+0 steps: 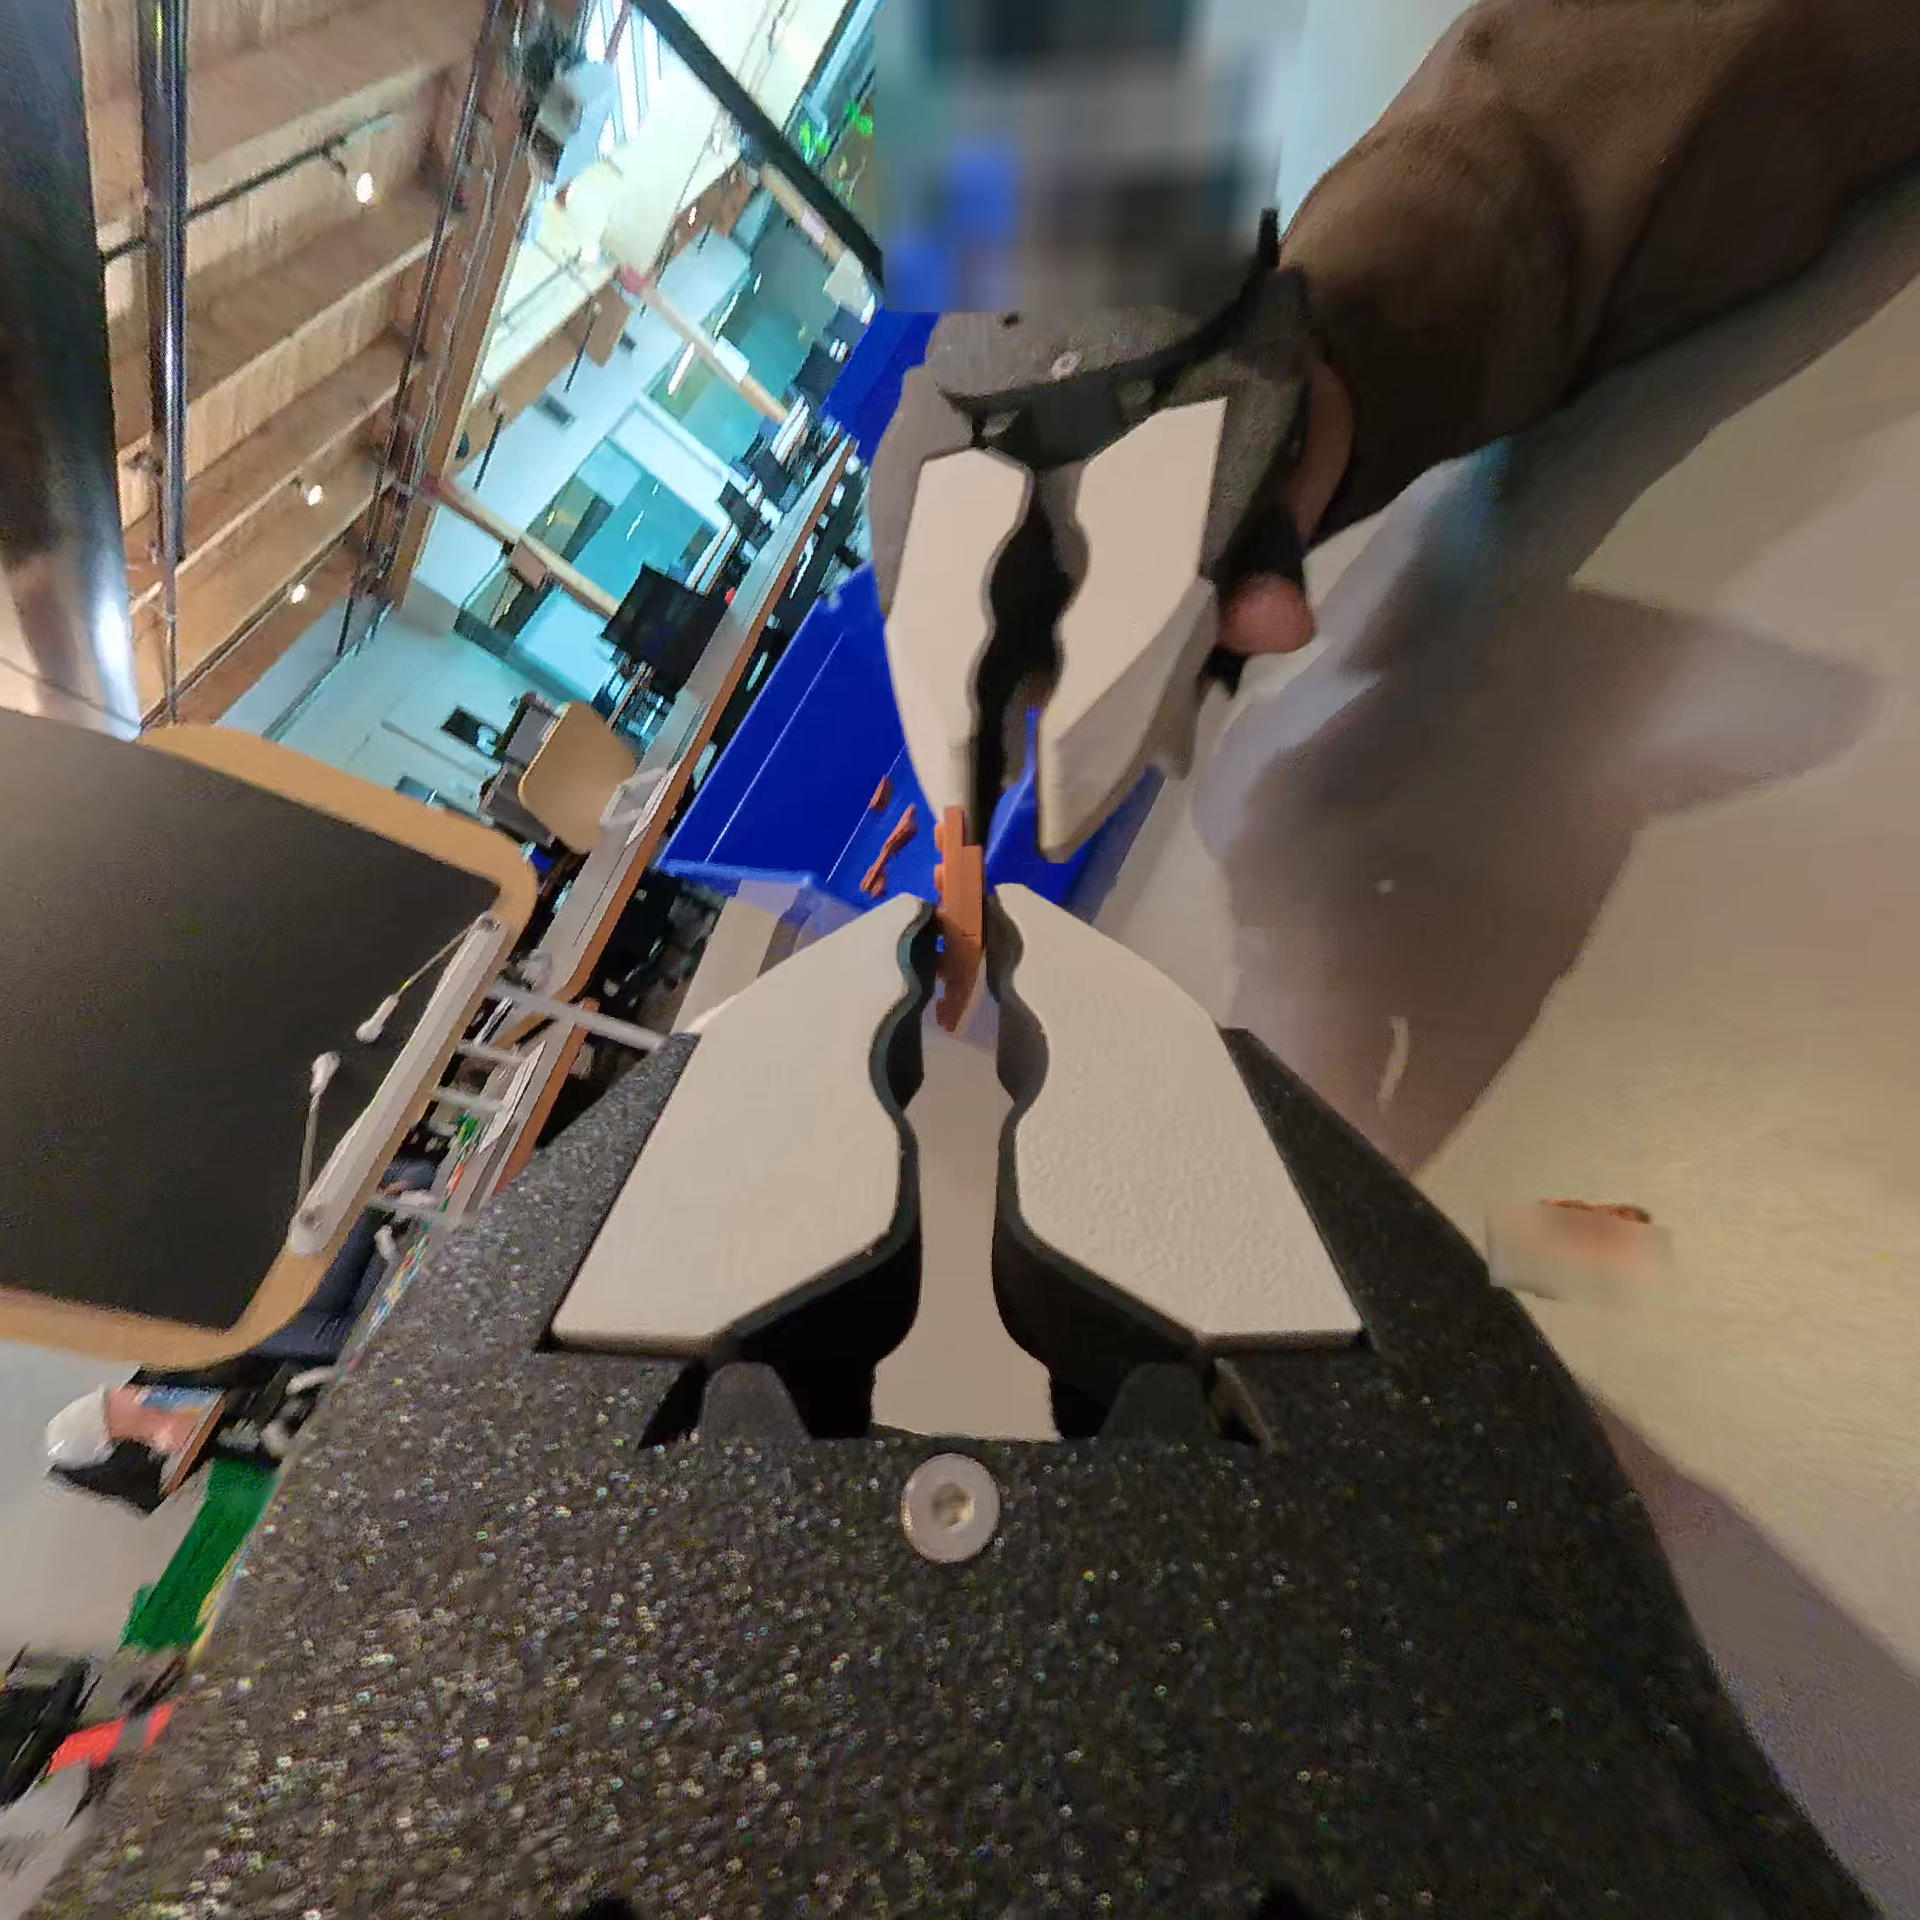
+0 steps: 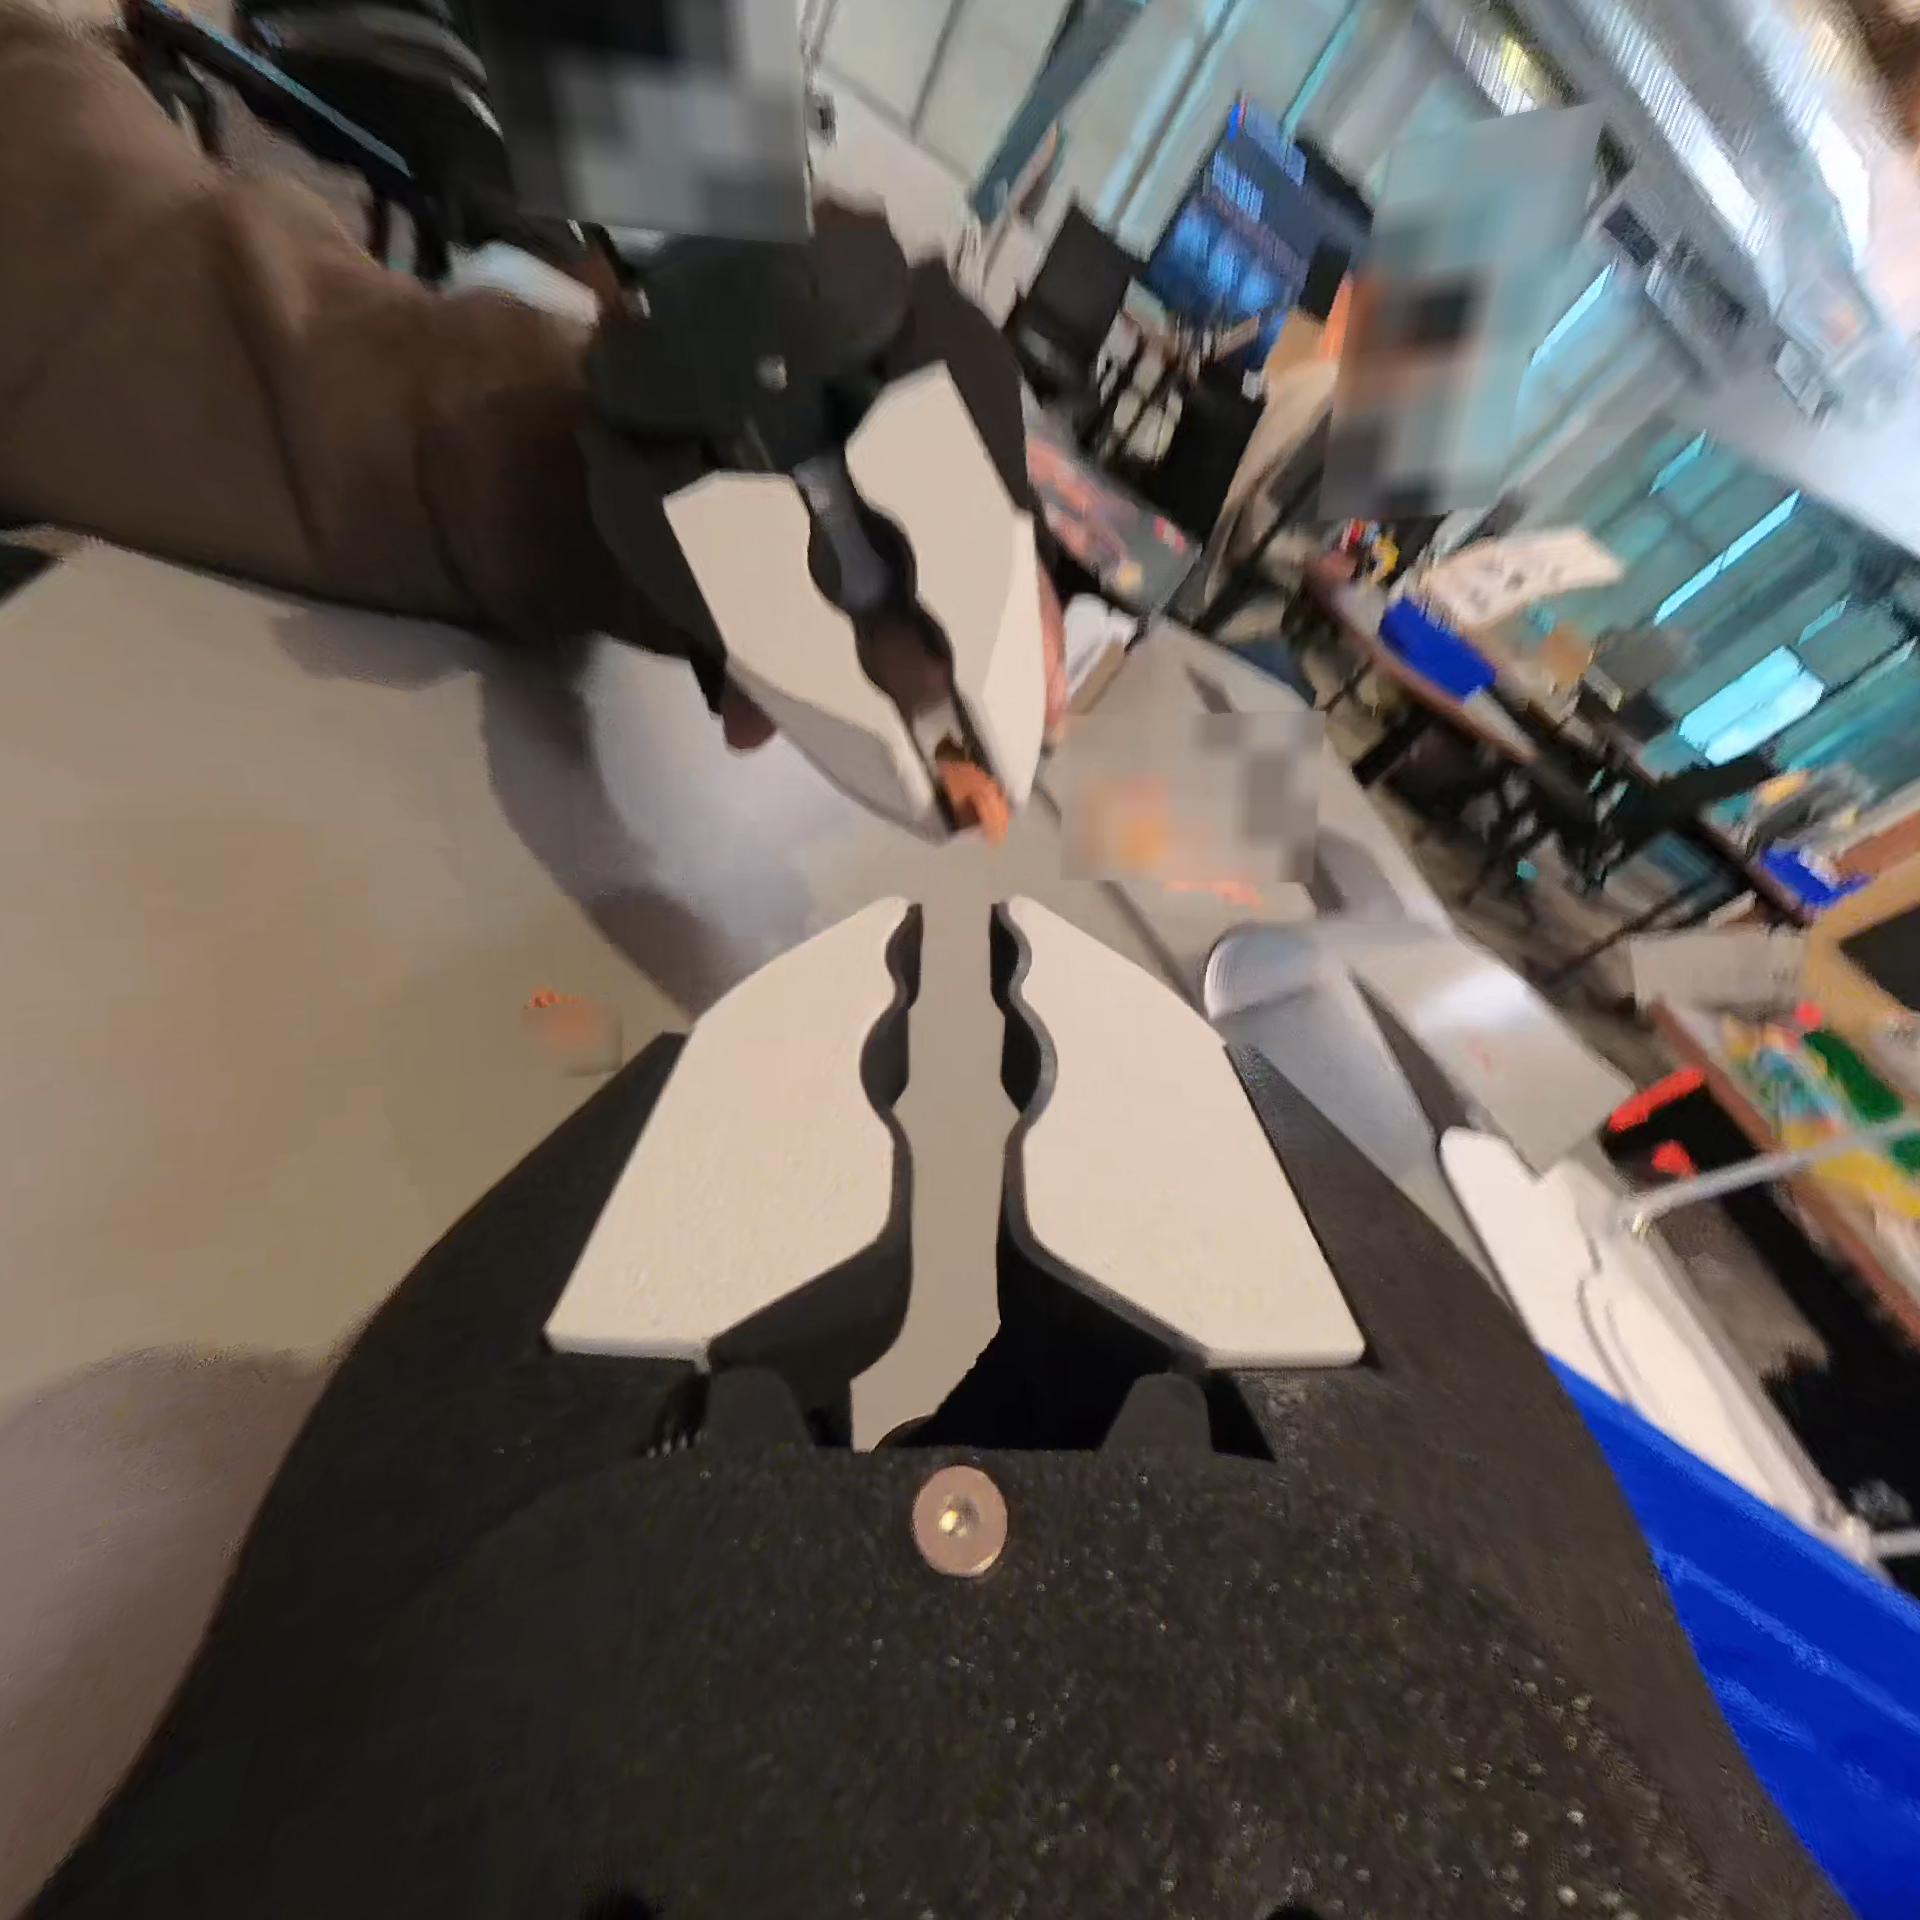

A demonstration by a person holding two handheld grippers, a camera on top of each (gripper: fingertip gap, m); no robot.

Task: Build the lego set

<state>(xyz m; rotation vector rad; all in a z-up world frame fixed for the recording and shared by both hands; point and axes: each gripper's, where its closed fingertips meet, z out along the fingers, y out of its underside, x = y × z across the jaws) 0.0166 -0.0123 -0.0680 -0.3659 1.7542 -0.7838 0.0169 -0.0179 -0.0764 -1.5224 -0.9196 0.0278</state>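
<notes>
While the left gripper (image 1: 961, 914) pinches a flat orange piece (image 1: 958, 925) edge-on between its white fingers (image 1: 810, 1091), pads tight on both faces, the right gripper (image 2: 956, 914) faces it just beyond, fingers slightly apart with only bare counter (image 2: 260, 935) between them. Tips nearly touch the piece's far end. Farther back sits a blue bin (image 1: 790, 769) with more orange pieces (image 1: 894, 847); a brown sleeve (image 1: 1558, 260) is behind.
</notes>
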